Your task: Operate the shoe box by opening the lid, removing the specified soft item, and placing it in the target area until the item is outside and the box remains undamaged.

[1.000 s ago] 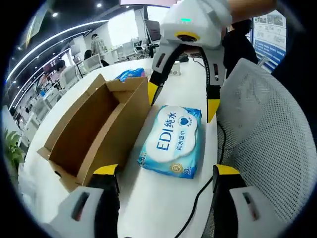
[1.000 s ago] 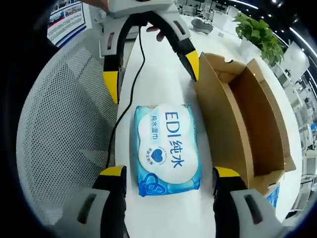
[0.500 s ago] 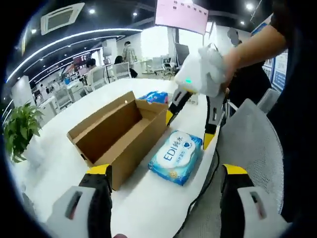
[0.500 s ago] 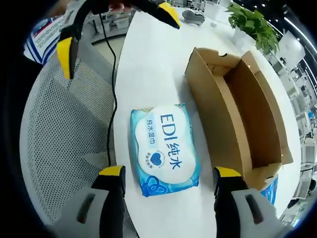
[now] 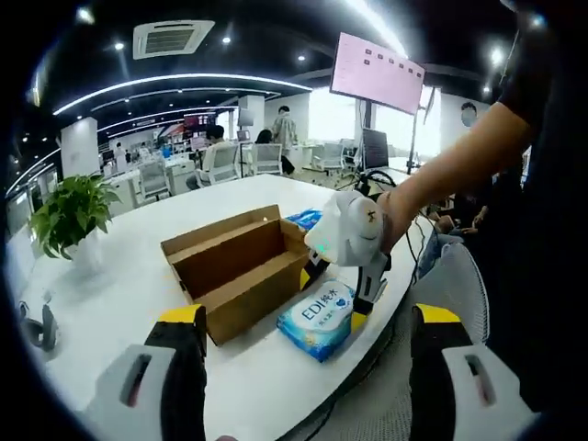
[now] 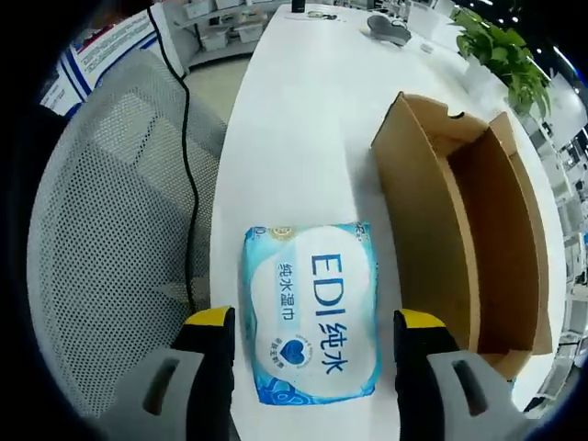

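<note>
Right claw hangs spread wide and empty above the wet-wipes pack, its yellow-tipped jaws standing to either side of the pack's near end without touching it. Pack lies flat on the white counter, outside the box, and just beyond the claw's right jaw sits the open cardboard box, nearly touching the pack's long edge. To the claw's left, a black cable runs along the counter edge beside a mesh chair. Left claw is farther back, jaws apart, holding nothing, with the right claw ahead of it over the pack. Risk, I'd judge: a careless sideways sweep clips the box wall or snags that cable.
</note>
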